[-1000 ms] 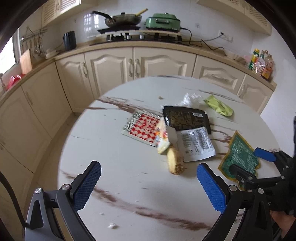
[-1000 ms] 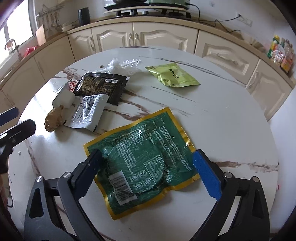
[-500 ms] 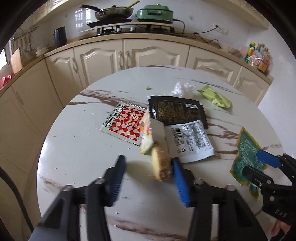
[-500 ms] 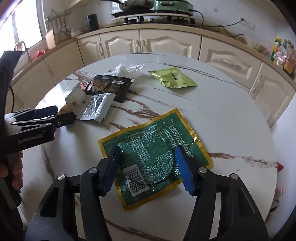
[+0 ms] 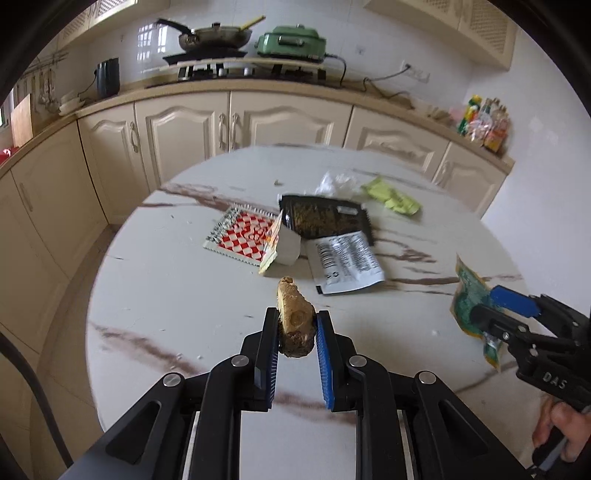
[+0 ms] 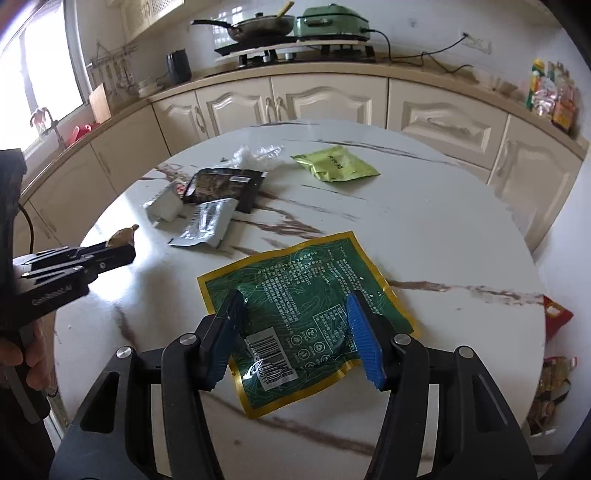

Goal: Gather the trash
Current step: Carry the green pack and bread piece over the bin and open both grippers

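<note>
Left wrist: your left hand-held gripper (image 5: 295, 325) has just closed on the brown lump (image 5: 293, 317), lifted above the worktop (image 5: 166, 295). Your right hand-held gripper (image 6: 295, 332) is half-closed, pinching the green pouch (image 6: 306, 291). Black packet (image 5: 325, 218) lies farther back.

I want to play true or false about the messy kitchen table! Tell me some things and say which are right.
1. The left hand-held gripper squeezes a brown lumpy scrap. True.
2. The green packet lies between the fingers of the right hand-held gripper. True.
3. The table is square. False: it is round.
4. The yellow-green packet lies on top of the black packet. False: they lie apart.
5. A pan sits on the stove. True.
</note>
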Demonstrator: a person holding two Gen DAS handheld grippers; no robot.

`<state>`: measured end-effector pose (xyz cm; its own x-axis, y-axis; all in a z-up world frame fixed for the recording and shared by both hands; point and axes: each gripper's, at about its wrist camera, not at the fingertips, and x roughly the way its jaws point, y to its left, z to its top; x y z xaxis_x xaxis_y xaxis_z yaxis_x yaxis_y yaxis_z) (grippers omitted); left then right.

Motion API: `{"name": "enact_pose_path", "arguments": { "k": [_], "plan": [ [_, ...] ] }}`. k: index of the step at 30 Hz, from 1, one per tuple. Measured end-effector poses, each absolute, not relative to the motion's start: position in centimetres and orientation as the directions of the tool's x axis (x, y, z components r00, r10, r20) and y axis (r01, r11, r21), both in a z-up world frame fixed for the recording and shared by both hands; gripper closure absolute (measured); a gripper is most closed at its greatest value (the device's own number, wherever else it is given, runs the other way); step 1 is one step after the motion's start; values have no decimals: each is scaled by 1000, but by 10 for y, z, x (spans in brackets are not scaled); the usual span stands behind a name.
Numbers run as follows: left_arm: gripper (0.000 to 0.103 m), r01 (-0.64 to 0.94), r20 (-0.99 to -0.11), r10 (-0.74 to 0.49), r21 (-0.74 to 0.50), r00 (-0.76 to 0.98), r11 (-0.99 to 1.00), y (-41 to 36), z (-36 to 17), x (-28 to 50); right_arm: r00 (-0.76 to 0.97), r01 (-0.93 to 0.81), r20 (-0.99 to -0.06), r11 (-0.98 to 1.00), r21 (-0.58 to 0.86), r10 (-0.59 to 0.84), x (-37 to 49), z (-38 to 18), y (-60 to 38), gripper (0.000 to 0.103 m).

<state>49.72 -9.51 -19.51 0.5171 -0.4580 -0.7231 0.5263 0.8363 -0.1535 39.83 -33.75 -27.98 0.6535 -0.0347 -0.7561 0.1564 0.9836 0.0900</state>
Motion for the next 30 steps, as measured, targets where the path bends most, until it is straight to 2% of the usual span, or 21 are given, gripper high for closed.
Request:
{"name": "enact_pose_path", "arguments": {
  "k": [10,16,23,30],
  "plan": [
    [88,529,-622,-508,-173,595,831,-11,-136,452,740,81,-672,996,31,-39,387,-219,-269,48],
    [88,417,-591,-398,-112,702,902,80,-122,436,770,-56,-637,998,4,45,405,-201,-182,48],
    [87,232,-606,-243,-98,758,968,185,-138,445,748,-249,-637,968,-9,187,444,-212,-53,48],
    [87,92,-699,-151,-122,698,988,254,-197,476,652,-401,-706,916,-11,276,488,-268,56,48]
  ]
}}
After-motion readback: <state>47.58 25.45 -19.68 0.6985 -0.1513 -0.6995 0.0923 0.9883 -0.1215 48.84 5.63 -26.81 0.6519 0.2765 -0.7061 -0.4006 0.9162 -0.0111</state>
